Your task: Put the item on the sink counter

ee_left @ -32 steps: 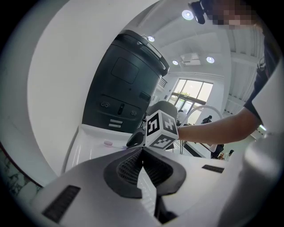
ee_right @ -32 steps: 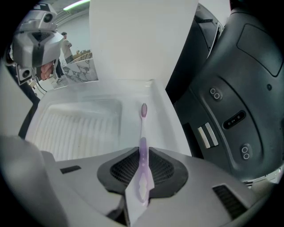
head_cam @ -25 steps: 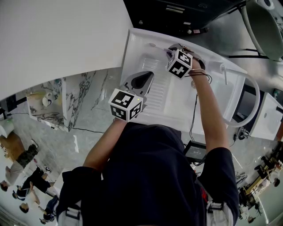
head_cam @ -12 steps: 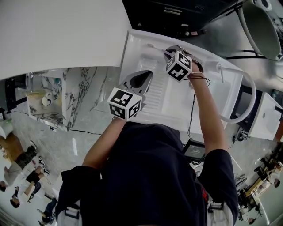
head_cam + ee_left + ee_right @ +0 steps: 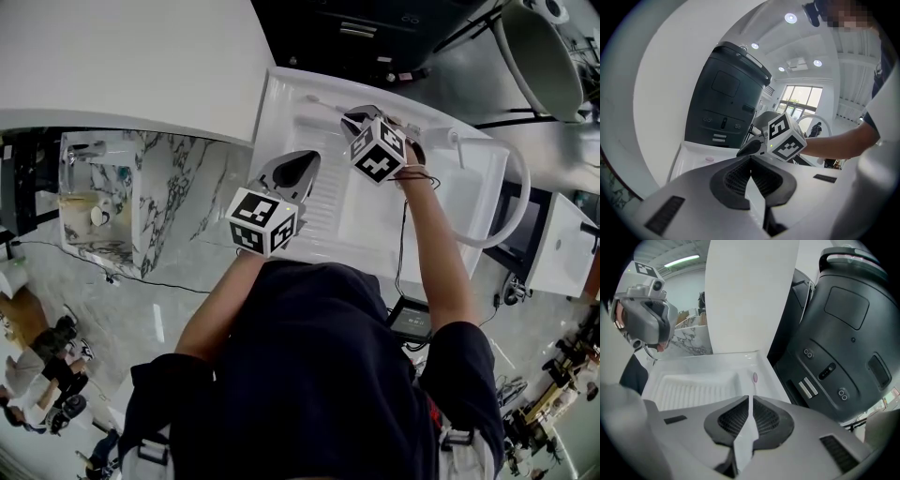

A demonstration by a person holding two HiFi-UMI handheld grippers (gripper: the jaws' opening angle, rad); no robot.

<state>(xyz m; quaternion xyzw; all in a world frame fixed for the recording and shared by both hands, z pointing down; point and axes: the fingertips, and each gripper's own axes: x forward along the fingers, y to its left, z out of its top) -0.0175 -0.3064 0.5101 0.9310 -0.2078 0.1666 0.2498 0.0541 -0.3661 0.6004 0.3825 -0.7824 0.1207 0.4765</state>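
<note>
A thin white toothbrush with a pink head (image 5: 754, 377) is pinched in my right gripper (image 5: 750, 399), which is shut on its handle. Its head reaches out over the far ledge of the white sink counter (image 5: 281, 103); I cannot tell whether it touches. In the head view the toothbrush (image 5: 326, 104) shows as a thin line ahead of the right gripper (image 5: 354, 117). My left gripper (image 5: 298, 167) hovers over the ribbed drainer side of the sink, jaws shut with nothing in them. From the left gripper (image 5: 751, 159), the pink head (image 5: 709, 159) shows near the back ledge.
A dark machine (image 5: 843, 333) stands right behind the sink's far edge. A white wall panel (image 5: 122, 66) rises on the left. A curved white hose (image 5: 511, 216) loops at the sink's right end. The ribbed basin (image 5: 693, 387) lies below both grippers.
Hardly anything. The head view has shifted a little; both grippers hold about the same places over the sink, with the toothbrush still in the right one.
</note>
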